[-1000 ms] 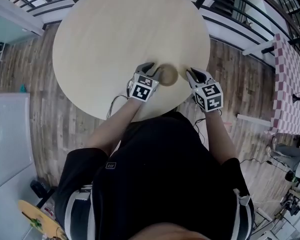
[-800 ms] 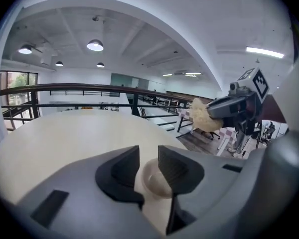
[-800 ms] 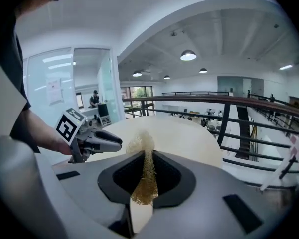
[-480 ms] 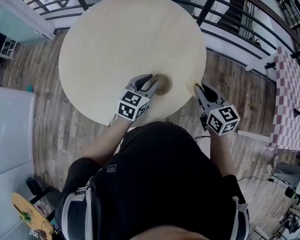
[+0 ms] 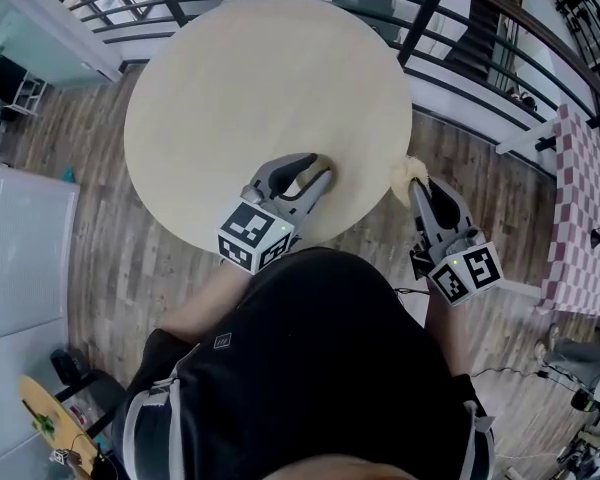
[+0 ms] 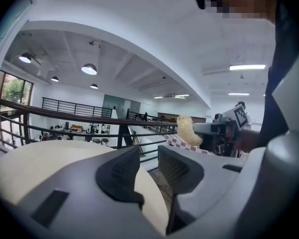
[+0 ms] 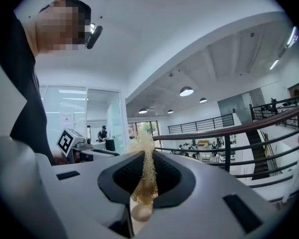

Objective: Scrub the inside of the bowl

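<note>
No bowl shows in any current view. My left gripper (image 5: 318,168) hangs above the near right part of the round pale table (image 5: 240,88) and covers the patch beneath it. Its jaws (image 6: 149,156) stand a little apart. Only the table top and the floor show through the gap. My right gripper (image 5: 418,186) hovers just past the table's right edge, shut on a pale fibrous scrubber (image 5: 408,174). The scrubber (image 7: 147,176) is pinched flat between the pads and sticks out ahead of them. That same tuft (image 6: 188,131) also appears in the left gripper view, off to the right.
A black railing (image 5: 420,8) curves round the far side of the table. A checked cloth (image 5: 580,198) covers something at the right edge. A white cabinet (image 5: 20,258) stands at the left. The person's dark torso (image 5: 310,368) fills the bottom, over wood flooring (image 5: 100,218).
Both grippers have risen towards the camera and look larger. The right one has drifted right, off the table, and its scrubber now shows. The brown bowl at the left jaws' tips is out of sight.
</note>
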